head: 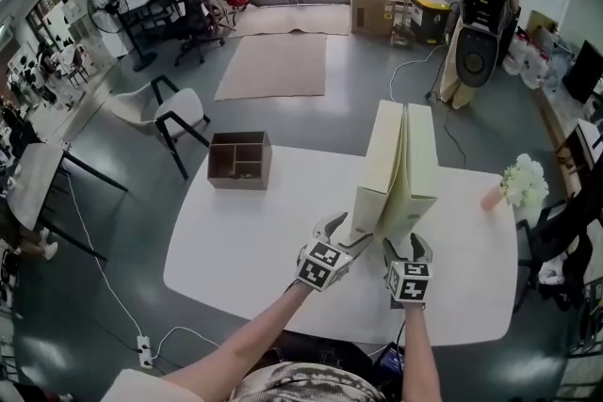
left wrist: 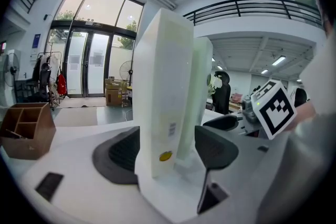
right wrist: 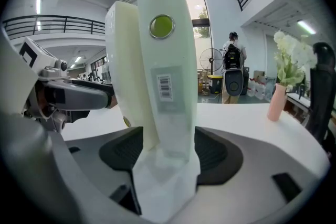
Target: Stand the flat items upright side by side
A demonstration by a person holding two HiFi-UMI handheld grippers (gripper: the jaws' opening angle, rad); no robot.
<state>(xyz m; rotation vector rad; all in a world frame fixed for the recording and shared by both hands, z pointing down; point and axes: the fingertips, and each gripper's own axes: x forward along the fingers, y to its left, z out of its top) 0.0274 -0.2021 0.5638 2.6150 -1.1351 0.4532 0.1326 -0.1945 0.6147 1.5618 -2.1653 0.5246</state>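
Two cream flat boxes stand upright side by side on the white table [head: 245, 240], leaning together at the top. My left gripper [head: 349, 235] straddles the near end of the left box [head: 377, 169]. In the left gripper view its jaws [left wrist: 165, 152] stand open, with the left box [left wrist: 163, 86] between the pads and a gap at the right pad. My right gripper [head: 407, 246] is shut on the right box [head: 421, 165]. In the right gripper view both pads [right wrist: 126, 152] press that box [right wrist: 168, 60], and the left box [right wrist: 123, 60] stands beside it.
A brown wooden organiser [head: 239, 160] sits at the table's far left corner. A pink vase of white flowers [head: 513, 185] stands at the right edge. A white chair [head: 174, 113] stands on the floor beyond the table's left side. Both grippers are near the front edge.
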